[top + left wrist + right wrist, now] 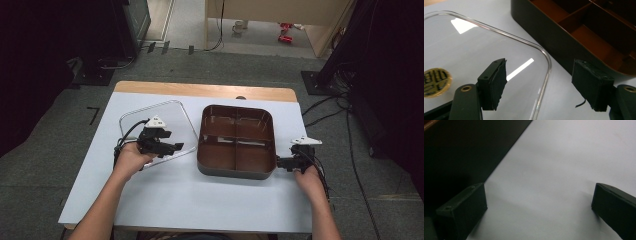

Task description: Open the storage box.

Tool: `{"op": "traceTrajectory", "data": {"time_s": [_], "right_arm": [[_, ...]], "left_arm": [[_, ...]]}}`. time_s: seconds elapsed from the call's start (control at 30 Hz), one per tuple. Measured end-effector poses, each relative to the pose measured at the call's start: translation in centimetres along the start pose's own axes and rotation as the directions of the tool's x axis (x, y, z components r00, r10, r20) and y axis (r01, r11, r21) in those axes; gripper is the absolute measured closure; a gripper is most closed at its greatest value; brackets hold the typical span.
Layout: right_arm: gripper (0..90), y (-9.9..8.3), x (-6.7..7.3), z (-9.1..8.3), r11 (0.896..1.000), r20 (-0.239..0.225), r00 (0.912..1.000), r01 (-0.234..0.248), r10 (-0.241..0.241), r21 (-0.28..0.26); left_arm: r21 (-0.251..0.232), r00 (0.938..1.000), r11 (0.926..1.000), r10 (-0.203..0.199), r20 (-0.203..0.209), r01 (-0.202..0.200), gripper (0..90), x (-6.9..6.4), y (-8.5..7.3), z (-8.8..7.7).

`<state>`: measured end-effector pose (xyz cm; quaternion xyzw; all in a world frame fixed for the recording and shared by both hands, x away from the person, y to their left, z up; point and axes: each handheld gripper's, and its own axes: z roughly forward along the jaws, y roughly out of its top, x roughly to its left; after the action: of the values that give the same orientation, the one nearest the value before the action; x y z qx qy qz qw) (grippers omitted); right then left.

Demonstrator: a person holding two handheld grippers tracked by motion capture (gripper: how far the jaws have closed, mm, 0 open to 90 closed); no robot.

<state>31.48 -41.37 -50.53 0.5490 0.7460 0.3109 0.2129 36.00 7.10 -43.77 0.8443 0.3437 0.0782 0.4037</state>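
A clear plastic lid (157, 131) with rounded corners lies flat on the white table, left of a dark brown compartment box (235, 172). The box has several empty sections. My left gripper (177, 147) hovers over the lid's near right corner. In the left gripper view the left gripper (540, 72) is open; the lid (474, 50) has its edge running between the pads, touching neither. A gold sticker (435, 81) sits on the lid. My right gripper (280, 162) rests by the box's right near corner. In the right gripper view the right gripper (540, 195) stands open over bare table, the box wall (461, 150) to its left.
The white table top (200, 200) has a wooden strip (200, 91) along its far edge. Cables (330, 107) and a black stand base (320, 82) lie on the floor to the right. Dark equipment stands at the far left.
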Motion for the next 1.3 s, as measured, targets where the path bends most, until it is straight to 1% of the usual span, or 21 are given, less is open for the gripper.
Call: {"op": "traceTrajectory", "data": {"time_s": [0.07,0.13,0.17,0.2,0.23,0.27,0.3,0.33,0.37,0.43,0.57,0.63,0.73,0.77,0.8,0.9,0.93,1.0,1.07,1.17,1.3], "right_arm": [[0.0,0.0,0.0,0.0,1.0,0.0,1.0,0.0,0.0,0.0],[0.0,0.0,0.0,0.0,1.0,0.0,1.0,0.0,0.0,0.0],[0.0,0.0,0.0,0.0,1.0,0.0,1.0,0.0,0.0,0.0],[0.0,0.0,0.0,0.0,1.0,0.0,1.0,0.0,0.0,0.0],[0.0,0.0,0.0,0.0,1.0,0.0,1.0,0.0,0.0,0.0],[0.0,0.0,0.0,0.0,1.0,0.0,1.0,0.0,0.0,0.0],[0.0,0.0,0.0,0.0,1.0,0.0,1.0,-0.001,0.001,0.001],[0.0,0.0,0.0,0.0,1.0,0.0,1.0,-0.001,0.001,0.001],[0.0,0.0,0.0,0.0,1.0,0.0,1.0,0.0,0.0,0.0],[0.0,0.0,0.0,0.0,1.0,0.0,1.0,0.0,0.0,0.0],[0.0,0.0,0.0,0.0,1.0,0.0,1.0,0.0,0.0,0.0],[0.0,0.0,0.0,0.0,1.0,0.0,1.0,0.0,0.0,0.0],[0.0,0.0,0.0,0.0,1.0,0.0,1.0,0.0,0.0,0.0],[0.0,0.0,0.0,0.0,1.0,0.0,1.0,0.0,0.0,0.0],[0.0,0.0,0.0,0.0,1.0,0.0,1.0,0.0,0.0,0.0],[0.0,0.0,0.0,0.0,1.0,0.0,1.0,0.0,0.0,0.0],[0.0,0.0,0.0,0.0,1.0,0.0,1.0,0.0,0.0,0.0],[0.0,0.0,0.0,0.0,1.0,0.001,1.0,0.001,-0.001,0.0],[0.0,0.0,0.0,0.0,1.0,0.0,1.0,0.001,-0.001,0.0],[0.0,0.0,0.0,0.0,1.0,0.001,1.0,0.001,-0.001,0.0],[0.0,0.0,0.0,0.0,1.0,0.0,1.0,0.001,-0.001,0.0]], "left_arm": [[0.007,0.9997,0.9998,0.02,0.017,-0.02,27.3,-0.9,-0.5,0.3],[0.011,0.9995,0.9996,0.026,0.019,-0.026,27.1,-1.0,-0.6,0.3],[0.017,0.9987,0.9988,0.046,0.024,-0.046,26.9,-1.6,-1.0,0.5],[0.017,0.9987,0.9988,0.046,0.024,-0.046,26.8,-1.6,-1.0,0.5],[0.024,0.9977,0.9979,0.059,0.032,-0.06,26.8,-2.2,-1.4,0.6],[0.024,0.9977,0.9979,0.059,0.032,-0.06,26.8,-2.2,-1.4,0.6],[0.031,0.9965,0.9967,0.075,0.037,-0.076,26.8,-2.7,-1.7,0.7],[0.031,0.9965,0.9967,0.075,0.037,-0.076,26.5,-2.7,-1.7,0.7],[0.037,0.9949,0.9952,0.089,0.047,-0.091,26.5,-3.2,-2.1,0.7],[0.041,0.9943,0.9946,0.093,0.053,-0.095,26.5,-3.5,-2.2,0.8],[0.064,0.9881,0.9879,0.137,0.07,-0.141,25.6,-4.6,-3.0,1.2],[0.083,0.9834,0.9823,0.161,0.083,-0.168,25.2,-5.1,-3.5,1.6],[0.114,0.9796,0.9767,0.169,0.108,-0.182,25.0,-5.6,-3.9,2.1],[0.122,0.9773,0.9736,0.179,0.113,-0.193,24.7,-5.7,-4.1,2.2],[0.134,0.9767,0.9716,0.18,0.118,-0.195,24.7,-5.8,-4.2,2.5],[0.166,0.979,0.9685,0.168,0.115,-0.186,24.5,-5.8,-4.5,3.1],[0.158,0.9764,0.9674,0.18,0.12,-0.197,24.1,-5.8,-4.6,3.2],[0.158,0.9761,0.9674,0.179,0.122,-0.198,22.8,-5.8,-4.6,3.2],[0.146,0.976,0.9704,0.173,0.132,-0.192,22.4,-5.6,-4.7,3.3],[0.136,0.9731,0.9705,0.179,0.144,-0.199,20.5,-5.5,-4.8,3.3],[0.127,0.9708,0.9688,0.195,0.14,-0.213,18.9,-5.7,-5.0,3.3]]}}
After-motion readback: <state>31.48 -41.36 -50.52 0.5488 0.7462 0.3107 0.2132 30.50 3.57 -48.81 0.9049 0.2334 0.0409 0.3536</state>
